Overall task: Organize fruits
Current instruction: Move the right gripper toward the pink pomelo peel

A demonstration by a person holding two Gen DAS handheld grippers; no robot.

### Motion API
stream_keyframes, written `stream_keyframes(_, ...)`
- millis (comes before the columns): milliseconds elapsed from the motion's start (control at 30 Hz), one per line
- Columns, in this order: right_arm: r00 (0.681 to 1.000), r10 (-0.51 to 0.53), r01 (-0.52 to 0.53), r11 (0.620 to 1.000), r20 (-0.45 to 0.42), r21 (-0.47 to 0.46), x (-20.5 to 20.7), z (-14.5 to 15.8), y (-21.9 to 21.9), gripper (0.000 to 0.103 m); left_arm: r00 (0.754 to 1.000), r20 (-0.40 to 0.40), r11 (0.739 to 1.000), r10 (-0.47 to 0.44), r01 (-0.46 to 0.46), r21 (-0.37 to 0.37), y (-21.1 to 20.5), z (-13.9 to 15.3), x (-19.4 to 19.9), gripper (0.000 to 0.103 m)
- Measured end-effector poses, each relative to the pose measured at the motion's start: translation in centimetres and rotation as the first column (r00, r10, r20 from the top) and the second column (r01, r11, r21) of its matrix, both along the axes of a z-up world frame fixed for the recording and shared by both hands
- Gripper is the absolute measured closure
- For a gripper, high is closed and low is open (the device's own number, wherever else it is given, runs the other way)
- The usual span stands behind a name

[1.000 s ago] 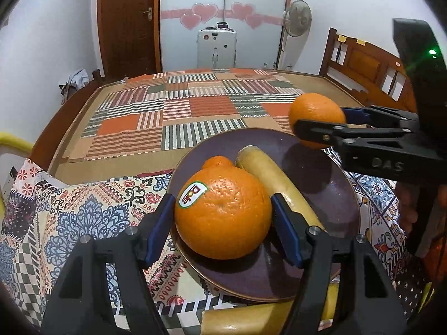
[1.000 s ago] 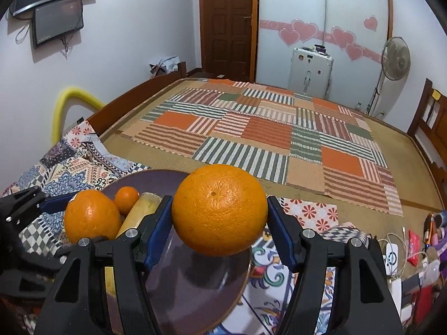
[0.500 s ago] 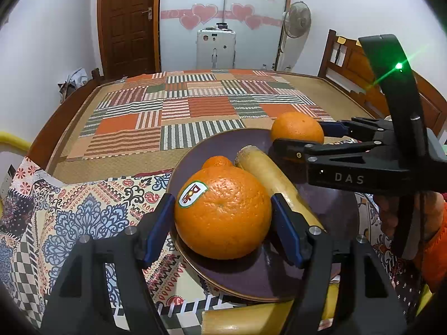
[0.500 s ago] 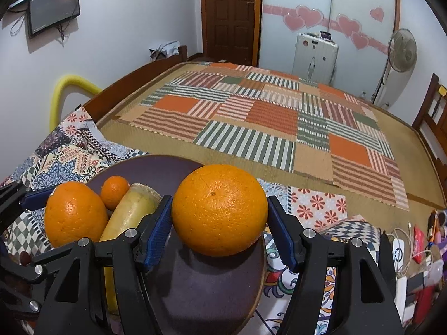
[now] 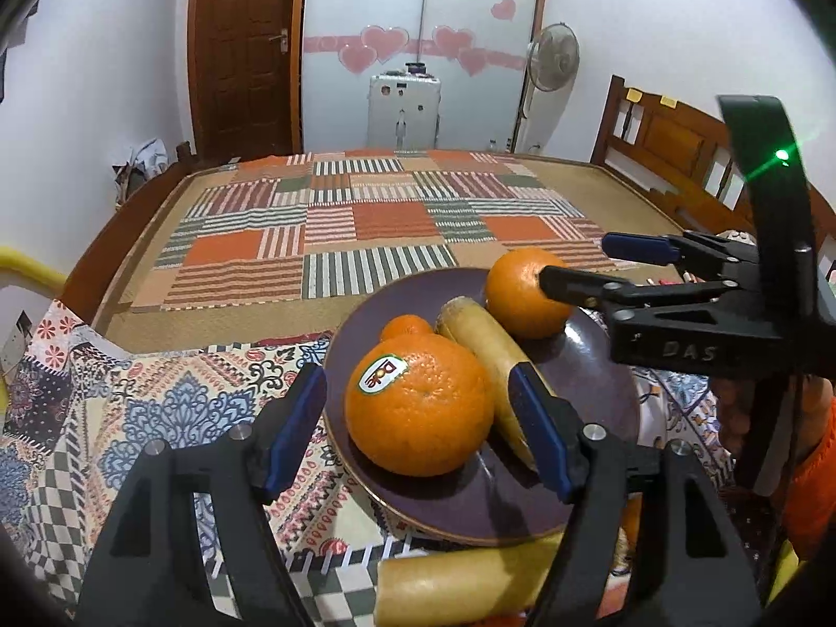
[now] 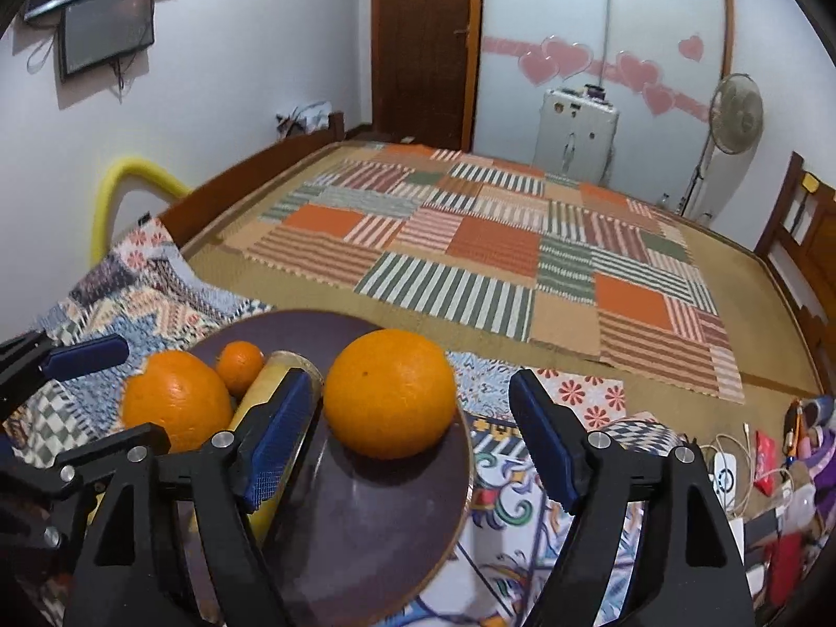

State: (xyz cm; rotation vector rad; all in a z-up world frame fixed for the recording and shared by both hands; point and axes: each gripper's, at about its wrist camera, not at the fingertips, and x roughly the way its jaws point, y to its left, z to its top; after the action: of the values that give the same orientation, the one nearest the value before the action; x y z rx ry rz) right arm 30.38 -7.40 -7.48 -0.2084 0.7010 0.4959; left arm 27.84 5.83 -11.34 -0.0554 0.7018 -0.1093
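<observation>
Two views, left wrist first, then right wrist.

Left-wrist plate (image 5: 601,381): round, dark purple, glossy, resting on patterned cloth (image 5: 172,418).
Left-wrist big orange (image 5: 418,407): round, dimpled peel, oval sticker on top, sitting at the near left of the plate.
Left gripper (image 5: 423,418): black frame, blue pads either side of the big orange, a gap showing on each side; released, not pressing.
Left-wrist banana (image 5: 486,345): pale yellow, smooth, long, lying across the plate just right of the big orange.
Left-wrist small orange (image 5: 405,325): tiny, behind the big orange.
Left-wrist second orange (image 5: 522,298): smooth, round, on the far right of the plate.
Left-wrist stray banana (image 5: 460,590): off the plate, at the near edge.

Right-wrist second orange (image 6: 391,393): resting on the plate (image 6: 366,533) near its right rim, fine-pored peel.
Right gripper (image 6: 413,433): jaws just been opening, pads clear of the second orange between them; released.
Right-wrist big orange (image 6: 175,407), small orange (image 6: 240,366), banana (image 6: 271,381): grouped at the left of the plate.
Right-wrist mat (image 6: 496,240): woven, striped patchwork, flat behind.
</observation>
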Motion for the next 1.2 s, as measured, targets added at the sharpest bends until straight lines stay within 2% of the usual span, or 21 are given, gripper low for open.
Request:
stream_keyframes(333, 0.99, -0.004, -0.002, 0.999, 0.138, 0.04, -6.2, 3.8, -2.3, 0.027, 0.995, 0.095, 0.999, 0.012, -0.017, 0.046, -0.4, 4.1, -4.6, 0.03)
stream_keyframes(433, 0.985, 0.005, -0.013, 0.999, 0.174, 0.047, -8.4, 4.5, -2.5, 0.027, 0.992, 0.122, 0.998, 0.018, -0.026, 0.064, -0.6, 5.2, -6.4, 0.027)
stream_keyframes(633, 0.979, 0.032, -0.047, 0.996, 0.203, 0.07, -11.9, 5.0, -3.1, 0.025, 0.987, 0.162, 0.995, 0.019, -0.035, 0.098, -1.4, 6.4, -10.2, 0.012)
stream_keyframes(900, 0.974, 0.051, -0.063, 0.997, 0.221, 0.047, -15.4, 2.8, -3.3, 0.021, 0.988, 0.151, 0.992, -0.002, -0.017, 0.121, -2.2, 5.5, -13.8, 0.01)
stream_keyframes(1100, 0.986, 0.058, -0.065, 0.997, 0.154, 0.042, -16.0, -0.6, -3.4, 0.021, 0.996, 0.09, 0.998, -0.01, 0.004, 0.062, -1.8, 3.0, -15.1, 0.01)
stream_keyframes(1200, 0.994, 0.064, -0.07, 0.996, 0.086, 0.058, -15.5, -2.7, -3.4, 0.021, 0.997, 0.073, 0.998, -0.001, -0.004, 0.062, -1.5, 1.6, -15.4, 0.01)
